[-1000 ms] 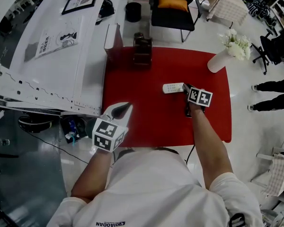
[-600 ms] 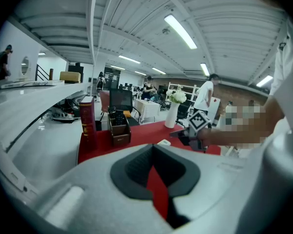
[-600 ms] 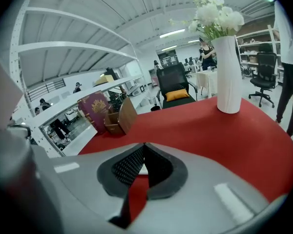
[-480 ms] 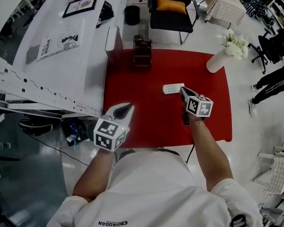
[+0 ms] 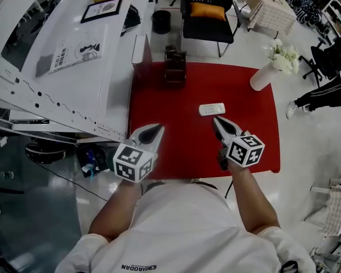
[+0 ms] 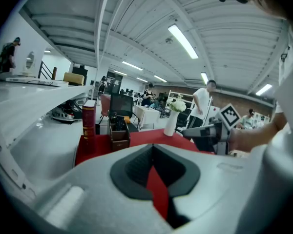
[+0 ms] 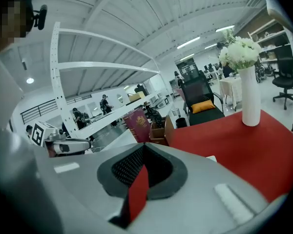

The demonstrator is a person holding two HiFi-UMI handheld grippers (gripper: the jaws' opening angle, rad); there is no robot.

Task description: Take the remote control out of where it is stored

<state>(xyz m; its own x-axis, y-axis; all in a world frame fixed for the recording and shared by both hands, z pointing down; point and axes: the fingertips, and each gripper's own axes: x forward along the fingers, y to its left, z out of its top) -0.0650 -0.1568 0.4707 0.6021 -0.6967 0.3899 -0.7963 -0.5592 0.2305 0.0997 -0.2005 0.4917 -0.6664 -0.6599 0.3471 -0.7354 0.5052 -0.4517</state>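
The remote control [image 5: 212, 109] lies flat on the red tabletop [image 5: 159, 104], out in the open and well apart from the small wooden holder [image 5: 174, 66] at the far edge. That holder is the likeliest place it was stored, so the task looks essentially done. The right tongs [image 5: 216, 120] hang just on the near side of the remote without touching it, closed tight with nothing between them. This reads as a hand that has let go and is clear of the thing. The left tongs [image 5: 157, 128] are closed and empty too, held over the near left part of the tabletop, where they block nothing. A red book [image 6: 89, 123] stands upright beside the holder, and a white vase of pale flowers [image 5: 265, 73] sits at the far right corner, clear of both hands. The red cover looks smooth and flat, so the remote should rest steadily. Around it is a large bright hall with a glossy floor, a long white shelf [image 5: 62, 67] at the left and a black chair with an orange cushion [image 5: 207, 7] beyond.
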